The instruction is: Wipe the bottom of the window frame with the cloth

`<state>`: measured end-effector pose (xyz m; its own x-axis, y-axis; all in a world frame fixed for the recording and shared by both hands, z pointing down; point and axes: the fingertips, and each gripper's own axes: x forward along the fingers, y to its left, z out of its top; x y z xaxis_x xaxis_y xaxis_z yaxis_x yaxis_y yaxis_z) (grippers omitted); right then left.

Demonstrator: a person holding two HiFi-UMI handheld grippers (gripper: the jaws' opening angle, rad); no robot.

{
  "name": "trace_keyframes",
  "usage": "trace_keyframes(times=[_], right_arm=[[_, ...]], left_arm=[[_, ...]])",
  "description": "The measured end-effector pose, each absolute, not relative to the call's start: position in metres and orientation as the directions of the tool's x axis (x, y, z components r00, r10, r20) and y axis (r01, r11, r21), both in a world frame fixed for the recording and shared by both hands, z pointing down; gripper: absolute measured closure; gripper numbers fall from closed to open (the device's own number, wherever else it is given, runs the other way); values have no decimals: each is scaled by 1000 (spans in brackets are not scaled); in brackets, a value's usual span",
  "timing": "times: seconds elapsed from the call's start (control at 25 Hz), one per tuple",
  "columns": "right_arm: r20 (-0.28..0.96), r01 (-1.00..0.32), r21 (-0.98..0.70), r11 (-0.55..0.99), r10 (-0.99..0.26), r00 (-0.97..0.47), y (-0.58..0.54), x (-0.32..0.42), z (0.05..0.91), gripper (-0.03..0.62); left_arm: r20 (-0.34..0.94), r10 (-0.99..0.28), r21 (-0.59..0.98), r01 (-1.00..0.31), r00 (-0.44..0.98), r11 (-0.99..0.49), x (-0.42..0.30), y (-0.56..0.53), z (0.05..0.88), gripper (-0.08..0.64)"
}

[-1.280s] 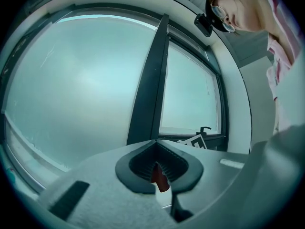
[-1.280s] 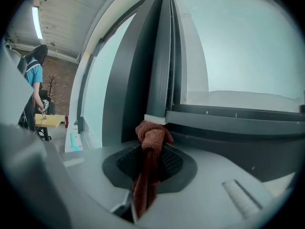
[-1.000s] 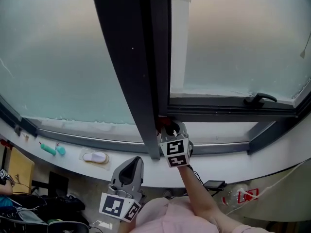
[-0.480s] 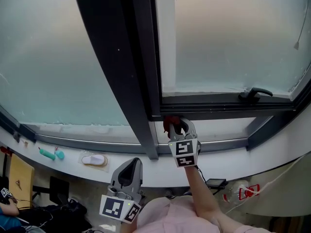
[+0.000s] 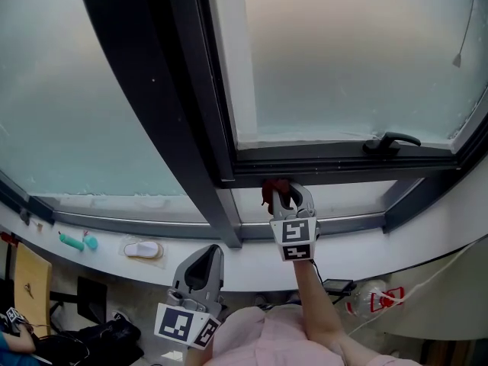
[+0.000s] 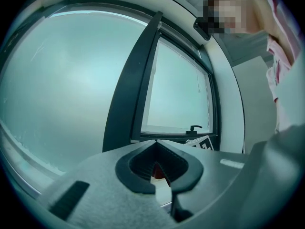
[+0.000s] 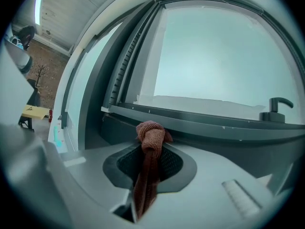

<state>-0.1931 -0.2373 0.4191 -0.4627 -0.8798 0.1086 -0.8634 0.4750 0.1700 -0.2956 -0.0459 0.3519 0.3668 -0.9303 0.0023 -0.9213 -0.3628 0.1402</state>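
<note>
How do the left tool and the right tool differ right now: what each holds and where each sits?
The right tool is shut on the reddish-brown cloth, while the left tool is shut with nothing between its jaws. The right tool is raised to the bottom of the window frame, whereas the left tool hangs low by the person's torso, away from the frame. Both are grey, with their jaws together.

The cloth (image 7: 150, 136) is a rusty red-brown knit, set against the dark grey window frame (image 5: 328, 166) and pale, frosted blue-green glass (image 5: 343, 59). The right gripper (image 5: 288, 194) and the left gripper (image 5: 206, 256) are both light grey with black pads and black-and-white square markers. At eight o'clock on the white sill (image 5: 366, 246) lies a teal object (image 5: 72, 241), and at six o'clock the sleeve (image 5: 259, 338) is pale pink.
</note>
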Motion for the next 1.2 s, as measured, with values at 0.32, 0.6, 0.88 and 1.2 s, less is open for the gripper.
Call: trace_keyframes(times=[0.32,0.6,0.88,1.2], right_arm=[[109,-857,177,484,-875,-472,-241,-165,419,532],[109,-870,183,458,-889,-445,-245,-127,419,532],[104,-891,181,417,-909,-404,-251,-84,417,532],[99,-898,183,401,-916,-389,-254,-53,416,532]], left_arm=[[5,-923,137,-914,386,-382,-263,-57,350,565],[0,-908,140,-899,419,-415,-232,-68,350,565],[-7,-892,141,-883,451,-448,-201,-76,350,565],[-7,-886,142,-876,464,-460,-175,-80,351,565]])
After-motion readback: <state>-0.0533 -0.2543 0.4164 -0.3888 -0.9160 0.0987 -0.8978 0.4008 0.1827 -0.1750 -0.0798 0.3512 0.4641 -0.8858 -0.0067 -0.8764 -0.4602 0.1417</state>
